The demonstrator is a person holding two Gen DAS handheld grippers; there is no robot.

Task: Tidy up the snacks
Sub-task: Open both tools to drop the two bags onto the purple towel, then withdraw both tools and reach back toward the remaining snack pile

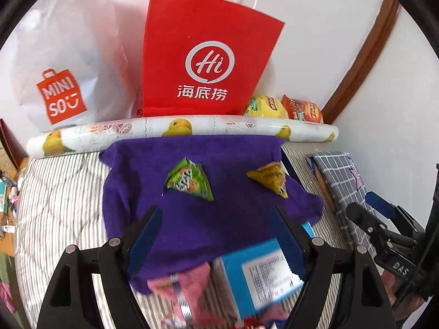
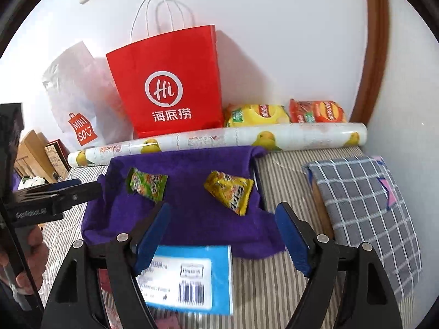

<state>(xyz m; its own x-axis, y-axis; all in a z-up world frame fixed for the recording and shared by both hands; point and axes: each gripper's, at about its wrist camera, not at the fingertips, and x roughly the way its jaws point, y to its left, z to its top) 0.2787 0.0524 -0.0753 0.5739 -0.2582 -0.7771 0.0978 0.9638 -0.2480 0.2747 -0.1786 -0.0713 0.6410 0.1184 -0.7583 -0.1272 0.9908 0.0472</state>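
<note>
Snacks are sitting on the purple cloth [image 1: 192,219] spread over the bed [image 1: 60,197]: green packet [image 1: 189,181] at left, yellow packet [image 2: 229,192] to its right, well apart. I am holding my left claw [image 1: 216,213] wide open and empty above the cloth, and my right claw [image 2: 222,213] likewise. Judging by this, both packets are placed; next I should be reaching for the pink packet [image 1: 175,290] or blue box [image 2: 189,277] nearer me.

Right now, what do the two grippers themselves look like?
Both match: the left gripper and right gripper have black angular frames with triangular cut-outs, silver rivets at the pivots, and two fingers lined with blue pads. White lettering runs along each body, seen from the other camera; only "DAS" on the right one is legible.
</note>
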